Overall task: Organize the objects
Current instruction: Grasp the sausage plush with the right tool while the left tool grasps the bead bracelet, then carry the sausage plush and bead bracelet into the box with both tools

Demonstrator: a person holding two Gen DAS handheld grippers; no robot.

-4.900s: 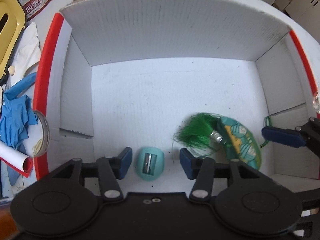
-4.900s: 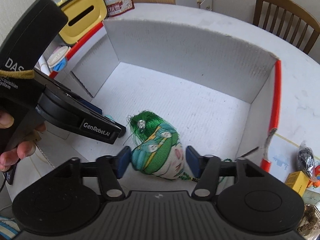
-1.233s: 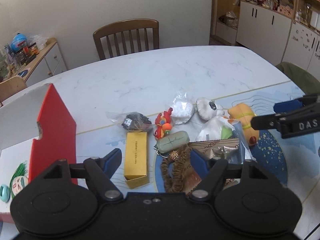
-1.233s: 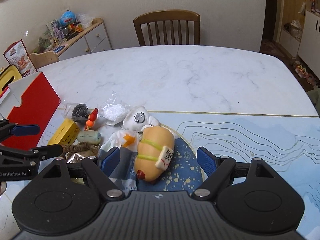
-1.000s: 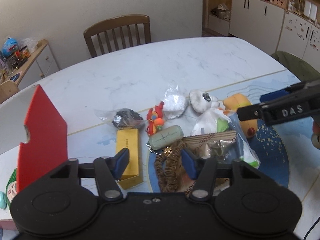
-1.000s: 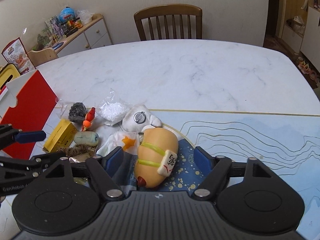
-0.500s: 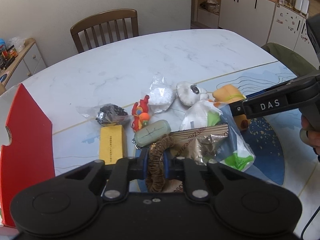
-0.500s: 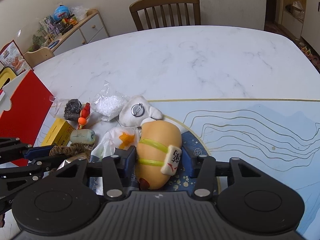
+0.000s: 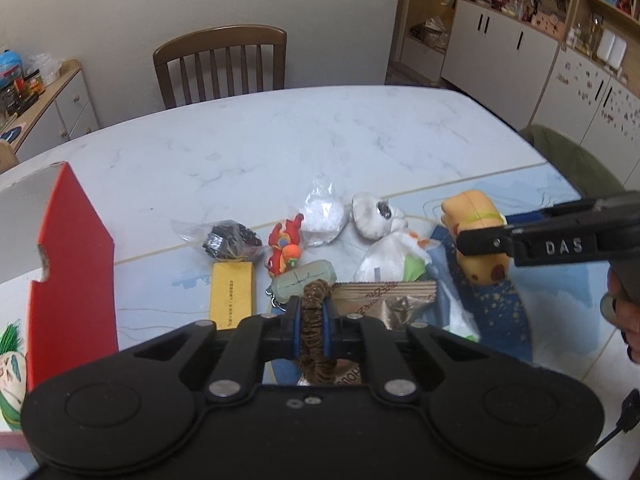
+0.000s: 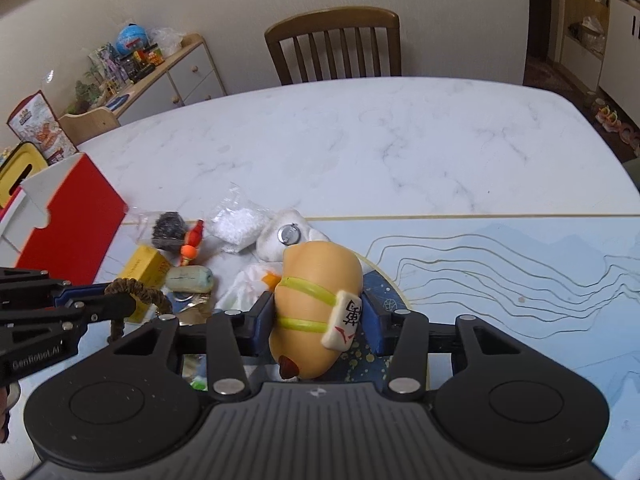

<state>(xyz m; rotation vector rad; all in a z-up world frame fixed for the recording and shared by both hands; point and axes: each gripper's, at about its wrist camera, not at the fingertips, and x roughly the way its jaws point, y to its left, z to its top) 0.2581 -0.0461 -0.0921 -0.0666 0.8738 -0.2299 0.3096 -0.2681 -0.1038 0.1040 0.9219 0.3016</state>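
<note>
My left gripper (image 9: 311, 322) is shut on a brown braided scrunchie (image 9: 315, 332), which loops up between the blue pads. From the right wrist view the same scrunchie (image 10: 138, 288) arches over the left gripper's fingers (image 10: 80, 300). My right gripper (image 10: 318, 316) is shut on a tan bread-shaped squishy toy (image 10: 318, 300) with green stripes and a mahjong tile tag. In the left wrist view that toy (image 9: 476, 216) sits behind the right gripper's black finger (image 9: 520, 236). The red-and-white cardboard box (image 9: 72, 264) stands at the left.
On the marble table (image 10: 360, 140) lie a yellow box (image 9: 233, 294), a green capsule keychain (image 9: 302, 280), a red-orange figure (image 9: 284, 248), bags of dark and white bits, a white plush (image 9: 374, 216) and snack packets (image 9: 384, 300). A wooden chair (image 10: 334, 44) stands behind.
Both grippers left the box and came over the pile. The left one closed on the scrunchie, the right one closed on the bread toy.
</note>
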